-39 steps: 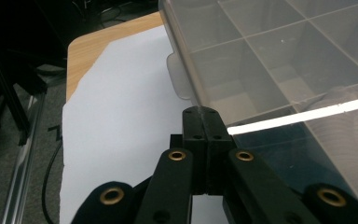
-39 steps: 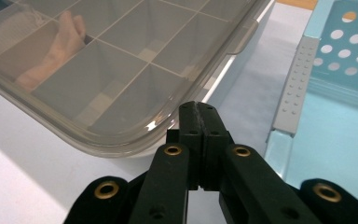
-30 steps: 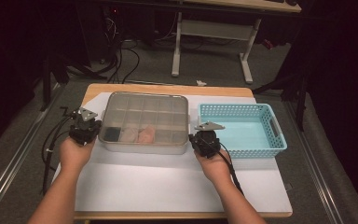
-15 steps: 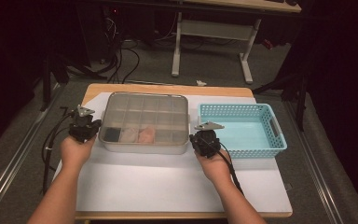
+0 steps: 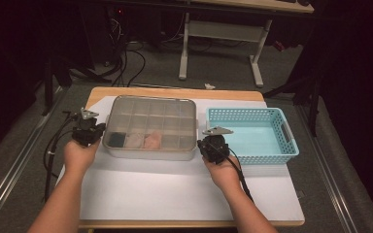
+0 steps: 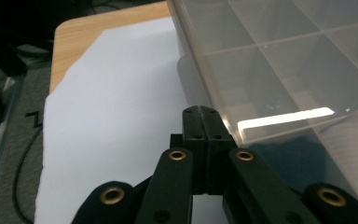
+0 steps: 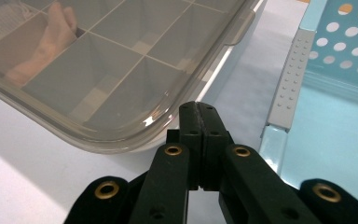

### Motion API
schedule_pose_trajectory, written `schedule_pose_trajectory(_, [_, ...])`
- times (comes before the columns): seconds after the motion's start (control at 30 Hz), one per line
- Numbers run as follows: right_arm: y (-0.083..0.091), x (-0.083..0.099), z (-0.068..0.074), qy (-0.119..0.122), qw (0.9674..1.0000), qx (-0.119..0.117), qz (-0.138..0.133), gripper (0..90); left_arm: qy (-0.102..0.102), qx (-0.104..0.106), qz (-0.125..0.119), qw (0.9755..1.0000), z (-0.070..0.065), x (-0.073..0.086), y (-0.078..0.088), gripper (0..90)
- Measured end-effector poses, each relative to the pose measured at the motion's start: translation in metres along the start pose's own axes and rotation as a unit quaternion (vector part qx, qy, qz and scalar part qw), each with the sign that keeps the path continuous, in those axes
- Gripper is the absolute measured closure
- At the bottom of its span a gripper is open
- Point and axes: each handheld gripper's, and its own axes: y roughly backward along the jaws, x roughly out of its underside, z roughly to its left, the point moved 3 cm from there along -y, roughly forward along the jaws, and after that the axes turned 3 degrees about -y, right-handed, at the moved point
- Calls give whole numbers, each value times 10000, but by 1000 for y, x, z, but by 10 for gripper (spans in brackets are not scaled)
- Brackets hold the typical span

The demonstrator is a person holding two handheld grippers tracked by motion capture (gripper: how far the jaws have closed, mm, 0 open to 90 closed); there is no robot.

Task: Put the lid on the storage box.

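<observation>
Risk: both grippers are closed on nothing, so with jaws pressed together at opposite ends of the clear lidded plastic compartment box [image 5: 149, 127], a push or pry at the lid could skid the box across the white sheet [image 5: 175, 194] or into the light-blue perforated plastic basket [image 5: 262, 136]. Left gripper [image 6: 205, 122] sits w/ its tip just beside the box's left near corner; right gripper [image 7: 199, 116] lies by the right near corner, betw. box and basket.

My left gripper [image 6: 204, 122] at the edge of the clear compartment box [image 6: 279, 60].
My jaws are pressed together with nothing between them; their tips sit just beside the box's near wall, above the white sheet [image 6: 116, 116] covering the wooden tabletop [image 6: 88, 28].
</observation>
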Motion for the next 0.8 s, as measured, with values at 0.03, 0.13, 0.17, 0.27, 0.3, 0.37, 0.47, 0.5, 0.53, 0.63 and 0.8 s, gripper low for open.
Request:
schedule_pose_trajectory(0.03, [0,0,0,-1,10000,-1,0,900,-66,-28,-15,10000,-1,-1,1,900])
schedule_pose_trajectory(0.13, [0,0,0,-8,10000,0,-2,900,-38,-29,51,10000,0,-1,-2,900])
schedule_pose_trajectory(0.17, [0,0,0,-13,10000,-5,-1,900,26,14,12,10000,1,-1,-2,900])
schedule_pose_trajectory(0.27, [1,-1,-1,-7,10000,-66,-9,899,8,59,6,10000,3,0,-2,900])
schedule_pose_trajectory(0.3, [1,-2,-1,-27,10000,-59,-11,899,36,-19,49,10000,5,1,-4,900])
schedule_pose_trajectory(0.37, [4,-7,-4,-19,10000,30,-91,899,152,-124,104,9998,13,3,-6,900])
schedule_pose_trajectory(0.47, [4,-18,-12,-1,9998,90,-153,900,91,-155,185,9997,16,3,-9,900])
schedule_pose_trajectory(0.5, [2,-22,-14,18,9998,115,-164,900,140,-146,161,9997,18,1,-10,900])
schedule_pose_trajectory(0.53, [0,-26,-17,25,9998,107,-159,900,149,-120,172,9997,19,0,-11,900])
schedule_pose_trajectory(0.63, [-12,-39,-21,38,9999,148,15,900,137,-176,159,9996,22,-6,-16,900])
schedule_pose_trajectory(0.8, [-32,-51,-27,180,9978,511,382,900,30,-216,203,9996,21,-12,-25,900])
